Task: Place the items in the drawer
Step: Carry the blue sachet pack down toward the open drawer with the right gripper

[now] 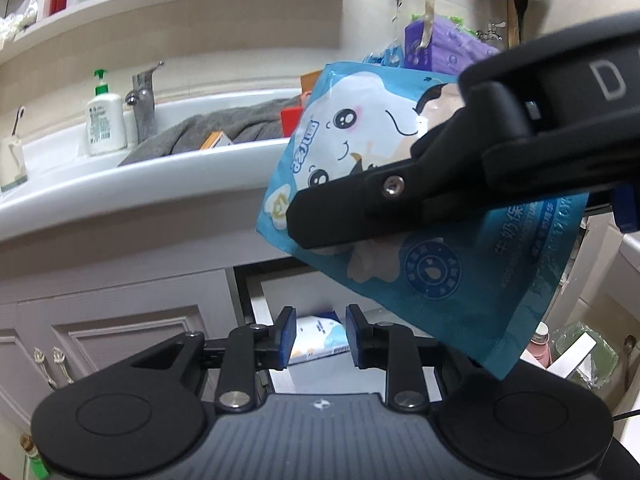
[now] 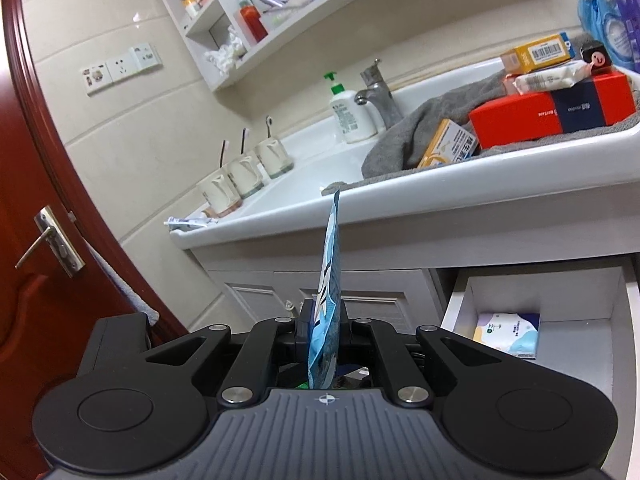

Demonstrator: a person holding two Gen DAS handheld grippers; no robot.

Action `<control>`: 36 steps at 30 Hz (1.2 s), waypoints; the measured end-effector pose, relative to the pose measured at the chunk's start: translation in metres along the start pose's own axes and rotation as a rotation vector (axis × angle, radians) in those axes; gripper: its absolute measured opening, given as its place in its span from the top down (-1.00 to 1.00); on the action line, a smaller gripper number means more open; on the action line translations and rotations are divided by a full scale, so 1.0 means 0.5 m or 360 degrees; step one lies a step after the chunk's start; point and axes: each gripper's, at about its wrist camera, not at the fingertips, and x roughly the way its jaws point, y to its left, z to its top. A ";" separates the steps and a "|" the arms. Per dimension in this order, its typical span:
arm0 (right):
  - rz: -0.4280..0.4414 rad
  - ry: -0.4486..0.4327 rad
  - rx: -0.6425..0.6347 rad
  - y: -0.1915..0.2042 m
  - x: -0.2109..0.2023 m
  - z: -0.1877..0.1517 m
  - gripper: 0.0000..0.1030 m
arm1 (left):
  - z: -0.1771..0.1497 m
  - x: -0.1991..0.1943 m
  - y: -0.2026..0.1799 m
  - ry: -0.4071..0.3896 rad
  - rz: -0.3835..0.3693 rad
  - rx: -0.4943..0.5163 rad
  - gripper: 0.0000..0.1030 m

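Note:
A flat blue pouch [image 1: 460,280] with a cartoon face hangs in front of the vanity, and my right gripper [image 1: 298,222] is shut on it from the right. In the right wrist view the pouch [image 2: 330,264] stands edge-on between the pads of that gripper [image 2: 325,320]. Lower down, my left gripper [image 1: 320,338] is open with nothing between its blue pads. It points at the open white drawer [image 1: 256,312] under the counter. A pale wipes packet [image 1: 320,336] lies inside the drawer [image 2: 464,300], also seen as the packet [image 2: 506,334] at the right.
The sink [image 2: 500,184] holds a grey towel [image 2: 424,128], a red box [image 2: 552,112] and yellow boxes [image 2: 448,148]. A faucet [image 2: 376,92], pump bottle [image 2: 352,112] and toothbrush cups [image 2: 244,176] stand on the counter. Cabinet doors [image 1: 120,340] are left of the drawer; a red door [image 2: 40,260] is further left.

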 end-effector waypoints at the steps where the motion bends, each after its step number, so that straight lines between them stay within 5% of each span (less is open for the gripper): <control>1: 0.0004 0.0003 0.0006 -0.002 0.002 0.000 0.85 | -0.002 0.001 0.002 0.0005 0.0003 -0.0003 0.32; 15: -0.0178 0.0105 -0.0132 -0.033 0.042 0.026 0.85 | -0.022 0.010 0.032 0.0070 0.0057 -0.0050 0.22; 36: -0.0469 0.0514 -0.0259 -0.128 0.177 -0.019 0.86 | -0.020 0.005 0.073 0.0077 0.0116 -0.0147 0.15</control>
